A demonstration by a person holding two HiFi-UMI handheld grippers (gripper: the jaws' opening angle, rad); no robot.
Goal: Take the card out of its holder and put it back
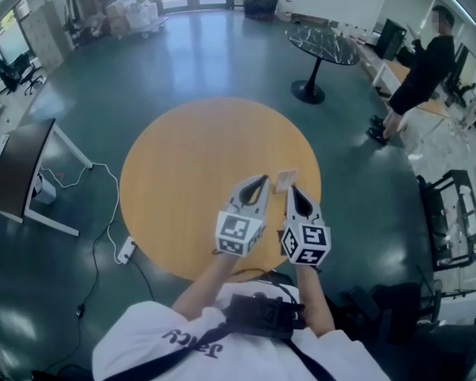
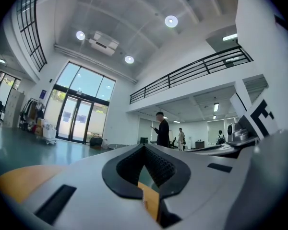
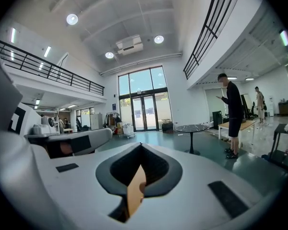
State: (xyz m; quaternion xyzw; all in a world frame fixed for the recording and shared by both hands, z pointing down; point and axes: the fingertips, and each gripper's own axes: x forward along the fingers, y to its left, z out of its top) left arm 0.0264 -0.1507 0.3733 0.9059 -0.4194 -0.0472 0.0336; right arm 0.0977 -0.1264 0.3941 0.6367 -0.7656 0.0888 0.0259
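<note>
Left tongs clenched on the holder, right tongs clenched on the card; best pulled apart straight, slowly.

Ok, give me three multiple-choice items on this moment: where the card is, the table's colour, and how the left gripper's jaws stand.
1. Where is the card? A in a drawer; B between the right gripper's jaws; C on a shelf.
2. What colour is the round table below the grippers? A black; B white; C orange-brown.
3. How do the left gripper's jaws stand? A wide apart; B closed together; C out of view.
Answers: 1 B, the right gripper view shows its edge pinched between the pads. 2 C, the head view shows the wooden top. 3 B, the left gripper view shows the tips meeting.
</note>
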